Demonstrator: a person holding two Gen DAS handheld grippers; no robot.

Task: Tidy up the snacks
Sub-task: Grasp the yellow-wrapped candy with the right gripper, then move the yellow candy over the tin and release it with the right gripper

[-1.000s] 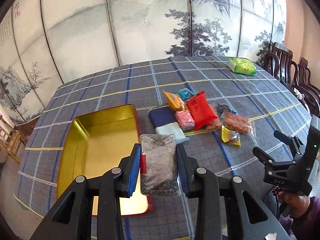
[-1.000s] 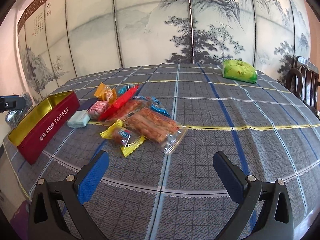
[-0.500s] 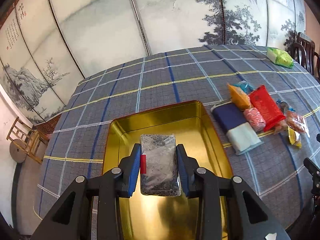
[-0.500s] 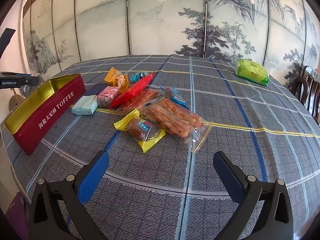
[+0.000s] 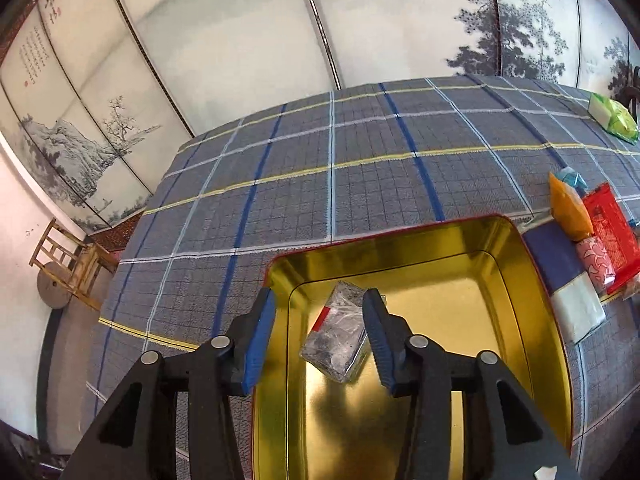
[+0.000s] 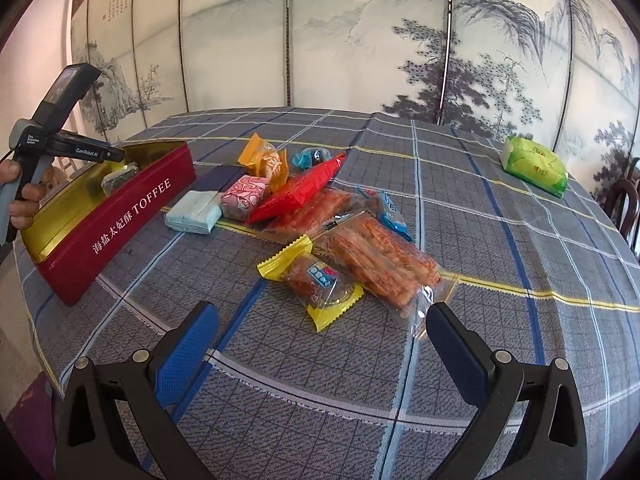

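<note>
Released since half a second ago, the clear speckled snack packet [image 5: 338, 334] (red tab at one edge) lies tilted inside the gold-lined toffee tin [image 5: 532, 320], left gripper [image 5: 320, 334] fingers parted above it. Right gripper [image 6: 320, 344] hovers spread wide near the yellow-wrapped snack [image 6: 316, 280].

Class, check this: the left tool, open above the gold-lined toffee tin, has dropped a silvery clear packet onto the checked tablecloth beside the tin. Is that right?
Not quite. The left wrist view shows the silvery clear packet lying inside the gold-lined toffee tin, not on the checked tablecloth beside it. The rest holds: the left tool is open above the tin.
</note>
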